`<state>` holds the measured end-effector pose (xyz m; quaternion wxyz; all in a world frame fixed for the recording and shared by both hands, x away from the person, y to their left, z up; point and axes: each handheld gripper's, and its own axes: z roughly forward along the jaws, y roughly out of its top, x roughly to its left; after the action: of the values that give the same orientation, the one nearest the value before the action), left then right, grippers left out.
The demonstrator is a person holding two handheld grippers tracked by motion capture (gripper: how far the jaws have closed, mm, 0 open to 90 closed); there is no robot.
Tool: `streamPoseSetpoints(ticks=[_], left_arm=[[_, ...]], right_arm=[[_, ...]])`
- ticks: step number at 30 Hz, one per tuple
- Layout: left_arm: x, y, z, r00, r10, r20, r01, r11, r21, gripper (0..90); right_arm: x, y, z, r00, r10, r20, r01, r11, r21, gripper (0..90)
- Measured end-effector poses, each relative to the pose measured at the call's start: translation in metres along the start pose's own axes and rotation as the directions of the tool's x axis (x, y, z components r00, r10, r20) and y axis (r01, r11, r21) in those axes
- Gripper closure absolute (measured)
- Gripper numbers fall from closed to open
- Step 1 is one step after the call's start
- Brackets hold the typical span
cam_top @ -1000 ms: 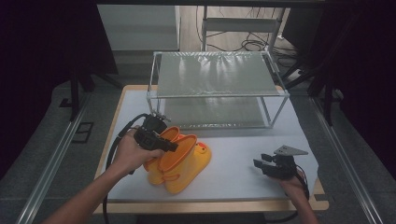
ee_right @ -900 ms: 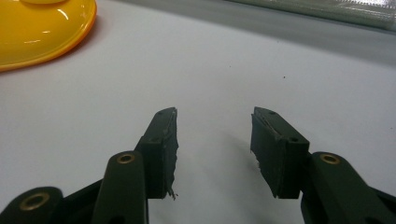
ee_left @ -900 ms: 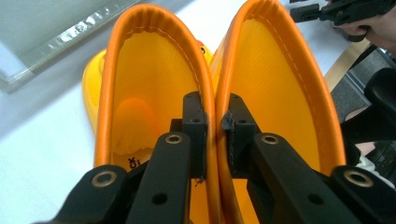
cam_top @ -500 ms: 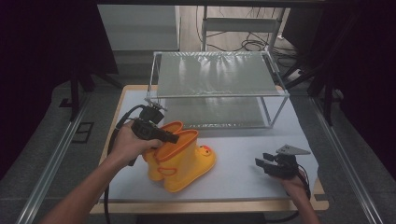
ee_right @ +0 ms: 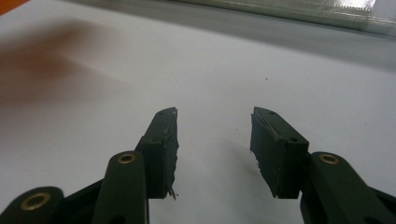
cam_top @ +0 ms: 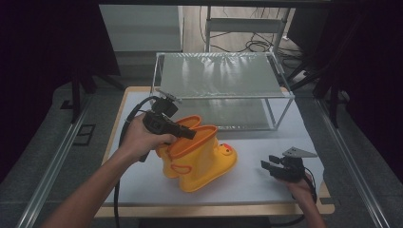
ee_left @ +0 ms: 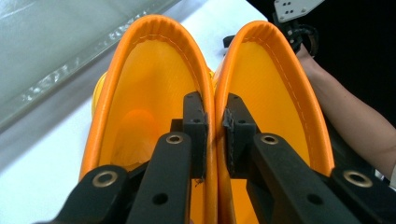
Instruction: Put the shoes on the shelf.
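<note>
Lifted since before, the boots [cam_top: 197, 152] now tilt upright; left gripper [ee_left: 215, 121] pinches both inner cuffs together to carry the pair, right gripper [ee_right: 214, 140] half-open, empty.

So the desk [cam_top: 247, 185] had a white top with a wooden edge, stretching out under both claws. Beyond the left claw [cam_top: 189, 134], further back on the desk, stood a wire-frame rack [cam_top: 221, 76] with two shiny silver shelves. Past that rack were loose cables [cam_top: 259, 46] on the floor, and metal rails [cam_top: 57, 156] ran along either side.
</note>
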<state>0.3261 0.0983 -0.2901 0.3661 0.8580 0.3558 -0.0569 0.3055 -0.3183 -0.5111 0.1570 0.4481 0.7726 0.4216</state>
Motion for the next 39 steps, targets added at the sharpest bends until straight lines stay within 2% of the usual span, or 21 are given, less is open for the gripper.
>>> streamPoseSetpoints(ticks=[6,16,25,29,34,39], left_arm=[[-0.007,0.014,0.0,0.9998,0.018,0.004,-0.018,0.9998,0.007,82.0],[-0.026,0.048,-0.013,0.9982,0.06,0.002,-0.06,0.9982,-0.005,82.1],[-0.044,0.081,-0.035,0.9966,0.083,0.001,-0.083,0.9958,-0.04,82.1],[-0.052,0.102,-0.051,0.9961,0.089,-0.006,-0.089,0.9942,-0.061,82.1],[-0.06,0.121,-0.065,0.9954,0.094,-0.015,-0.095,0.9926,-0.075,82.1],[-0.061,0.142,-0.073,0.997,0.068,-0.036,-0.071,0.9927,-0.098,82.2]], right_arm=[[0.0,0.0,0.001,1.0,0.001,0.002,-0.001,1.0,0.002,51.6],[-0.002,0.0,0.001,0.9999,0.01,0.007,-0.01,1.0,0.001,51.7],[-0.005,-0.001,0.001,0.9996,0.025,0.015,-0.025,1.0,0.0,51.8],[-0.006,-0.001,0.001,0.9993,0.033,0.016,-0.033,0.999,-0.005,52.0],[-0.008,-0.002,0.001,0.9991,0.037,0.019,-0.037,0.999,-0.002,52.0],[-0.009,-0.002,0.0,0.9988,0.045,0.021,-0.045,0.999,-0.007,52.0]])
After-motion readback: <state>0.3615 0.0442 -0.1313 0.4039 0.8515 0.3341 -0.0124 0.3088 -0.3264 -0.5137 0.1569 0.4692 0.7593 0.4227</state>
